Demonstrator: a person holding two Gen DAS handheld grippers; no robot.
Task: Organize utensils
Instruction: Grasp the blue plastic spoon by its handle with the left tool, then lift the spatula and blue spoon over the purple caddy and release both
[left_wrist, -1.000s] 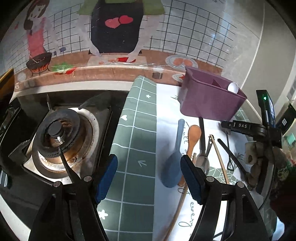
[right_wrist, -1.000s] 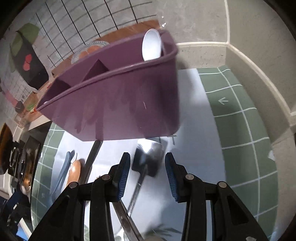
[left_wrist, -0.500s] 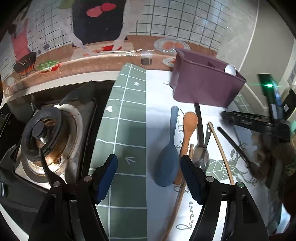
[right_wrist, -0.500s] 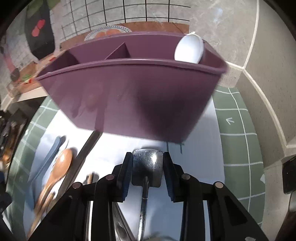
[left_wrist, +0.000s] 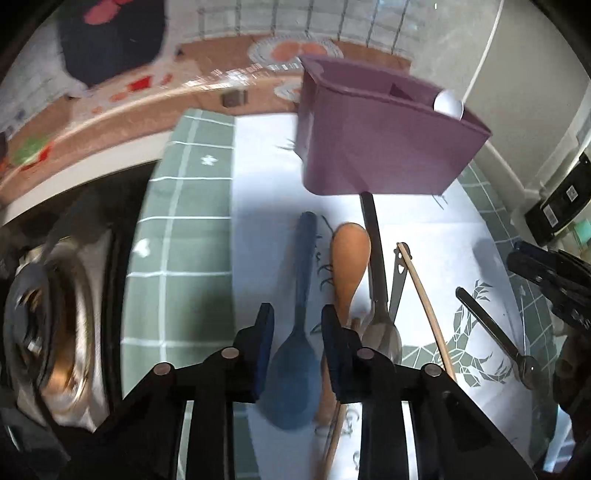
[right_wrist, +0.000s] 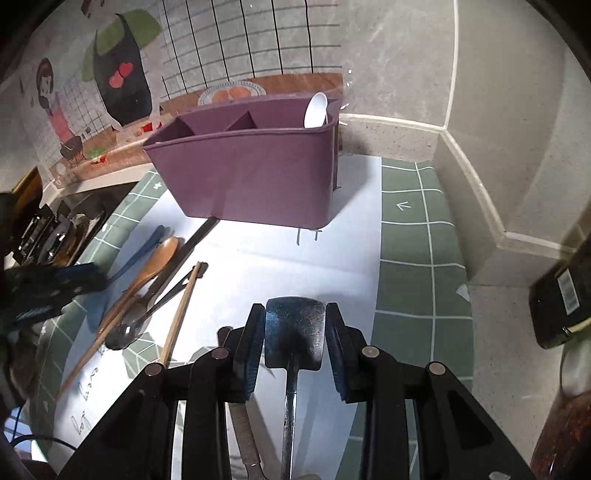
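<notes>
The job looked barely begun. In the right wrist view, the purple caddy (right_wrist: 255, 177) stood in the upper middle of the frame on the bench (right_wrist: 480, 295), and only a white spoon (right_wrist: 316, 110) stood in its right-hand compartment; the other two compartments that showed looked empty, though their floors were hidden.

The right gripper (right_wrist: 295, 339), at the lower middle of that view, was clenched on the flat metal head of a small spatula (right_wrist: 295, 332), its handle running down out of the frame. It seemed lifted off the white mat (right_wrist: 280, 266), though I could not be sure.

In the left wrist view, the left gripper (left_wrist: 297, 332) sat at the lower middle with its jaws parted on either side of the blue spoon (left_wrist: 295, 369), not yet closed on it; whether the pads touched it I could not tell. Just to the right lay a wooden spoon (left_wrist: 349, 254), a metal spoon (left_wrist: 380, 325) and a chopstick (left_wrist: 424, 299), all on the mat and waiting to go in
</notes>
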